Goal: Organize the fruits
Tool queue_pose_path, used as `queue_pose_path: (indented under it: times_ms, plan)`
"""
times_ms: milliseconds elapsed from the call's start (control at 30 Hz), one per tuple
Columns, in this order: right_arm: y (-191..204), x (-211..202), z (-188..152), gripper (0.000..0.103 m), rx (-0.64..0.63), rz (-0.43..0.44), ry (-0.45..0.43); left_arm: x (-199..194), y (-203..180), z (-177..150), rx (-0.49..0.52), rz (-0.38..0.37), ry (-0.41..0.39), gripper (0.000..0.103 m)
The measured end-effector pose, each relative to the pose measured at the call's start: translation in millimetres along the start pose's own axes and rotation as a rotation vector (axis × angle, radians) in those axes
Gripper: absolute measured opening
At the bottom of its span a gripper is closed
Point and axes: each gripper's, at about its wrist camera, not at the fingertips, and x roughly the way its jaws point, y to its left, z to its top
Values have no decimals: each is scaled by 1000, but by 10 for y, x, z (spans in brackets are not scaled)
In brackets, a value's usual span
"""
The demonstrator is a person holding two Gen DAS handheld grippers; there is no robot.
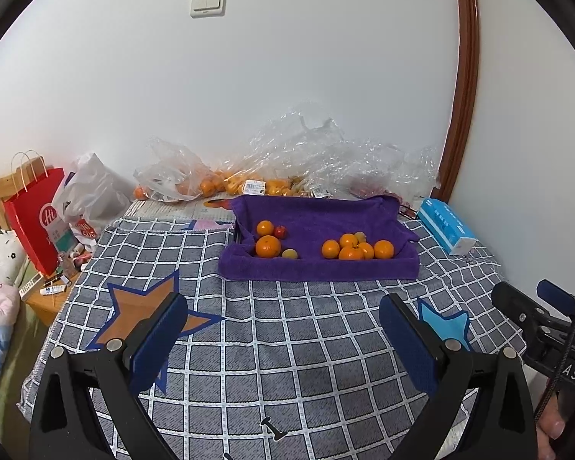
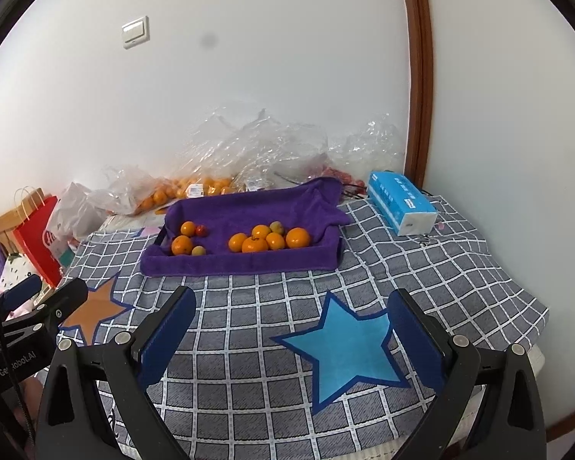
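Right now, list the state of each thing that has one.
left gripper: open, empty
right gripper: open, empty
purple-towelled tray: holding fruit in two clusters
plastic bags: crumpled, oranges inside
tissue pack: lying flat
red paper bag: upright

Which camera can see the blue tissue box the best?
The right wrist view. There the blue tissue box sits whole and large beside the purple tray, white end facing us. In the left wrist view the box is smaller, squeezed toward the right edge, though still all visible.
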Motion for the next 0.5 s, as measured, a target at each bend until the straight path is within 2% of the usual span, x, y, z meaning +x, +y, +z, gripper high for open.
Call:
queue_pose_path:
  times_ms: [500]
  plan:
    - [-29,-76,-5,99,5,-10,-13,-67,-39,7,4,2,-13,101]
